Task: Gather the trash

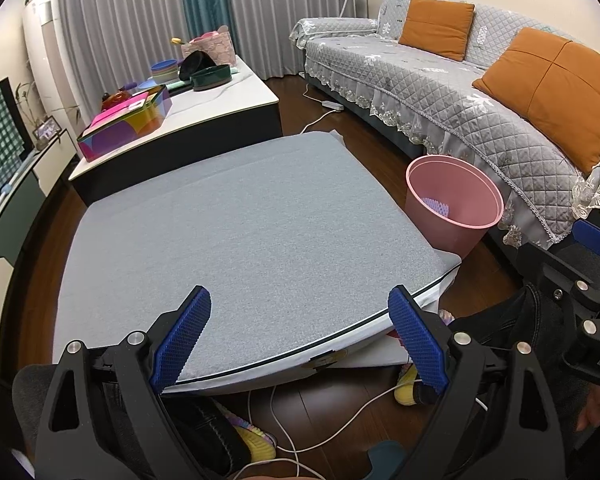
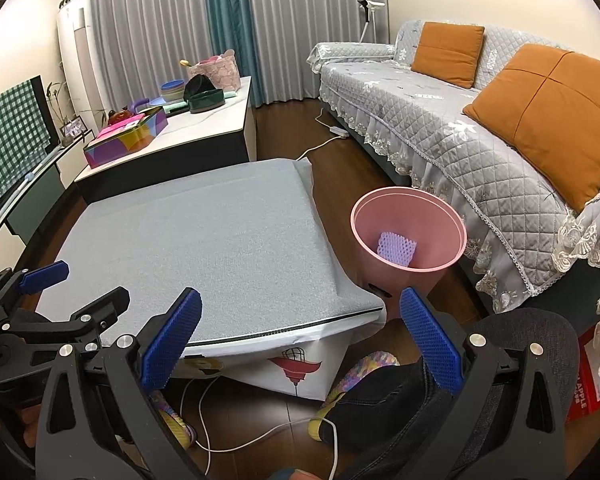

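The grey-covered table (image 1: 260, 224) fills the middle of both views, and its top shows no loose trash. Just beside its right edge, on the wood floor, stands the pink wastebasket (image 2: 408, 232); inside lies 1 lilac foam net sleeve (image 2: 396, 248), the only trash in sight. That mesh looks light, soft and springy, so a pinch across its middle or a loose edge should hold it, and it would likely squash rather than slip. The left hand-held gripper (image 1: 300, 340) hovers over the table's near edge, jaws spread wide and empty. The right hand-held gripper (image 2: 300, 340) hangs level near the table's front right corner, likewise spread and holding nothing.
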`<action>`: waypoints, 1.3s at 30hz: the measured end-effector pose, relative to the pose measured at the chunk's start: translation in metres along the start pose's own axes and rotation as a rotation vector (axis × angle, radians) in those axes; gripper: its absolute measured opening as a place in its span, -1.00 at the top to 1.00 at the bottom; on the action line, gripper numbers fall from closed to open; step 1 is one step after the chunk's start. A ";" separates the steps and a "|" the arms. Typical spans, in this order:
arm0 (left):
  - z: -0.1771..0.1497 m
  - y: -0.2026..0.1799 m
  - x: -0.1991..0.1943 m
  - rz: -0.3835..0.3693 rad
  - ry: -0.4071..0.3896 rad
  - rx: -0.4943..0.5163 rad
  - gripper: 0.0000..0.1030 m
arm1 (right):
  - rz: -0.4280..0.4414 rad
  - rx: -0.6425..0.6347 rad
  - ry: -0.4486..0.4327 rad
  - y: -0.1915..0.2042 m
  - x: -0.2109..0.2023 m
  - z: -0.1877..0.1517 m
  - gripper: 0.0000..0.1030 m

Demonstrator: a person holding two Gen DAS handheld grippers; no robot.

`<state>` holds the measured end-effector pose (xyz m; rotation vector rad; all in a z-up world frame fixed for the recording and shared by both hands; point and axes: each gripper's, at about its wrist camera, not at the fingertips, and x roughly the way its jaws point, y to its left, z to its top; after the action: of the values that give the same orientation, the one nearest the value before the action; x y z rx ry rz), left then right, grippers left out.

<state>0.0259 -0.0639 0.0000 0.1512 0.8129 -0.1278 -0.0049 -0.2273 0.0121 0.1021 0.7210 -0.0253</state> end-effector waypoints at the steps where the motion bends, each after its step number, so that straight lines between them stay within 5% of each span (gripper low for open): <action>1: 0.000 0.000 0.000 0.000 -0.001 0.000 -0.70 | -0.001 0.000 -0.001 0.000 0.000 0.000 -0.90; 39: 0.000 0.011 -0.002 0.010 -0.003 0.000 -0.70 | 0.000 0.000 0.003 0.000 0.000 -0.001 -0.90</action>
<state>0.0263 -0.0529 0.0024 0.1553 0.8090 -0.1186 -0.0059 -0.2275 0.0117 0.1024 0.7240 -0.0253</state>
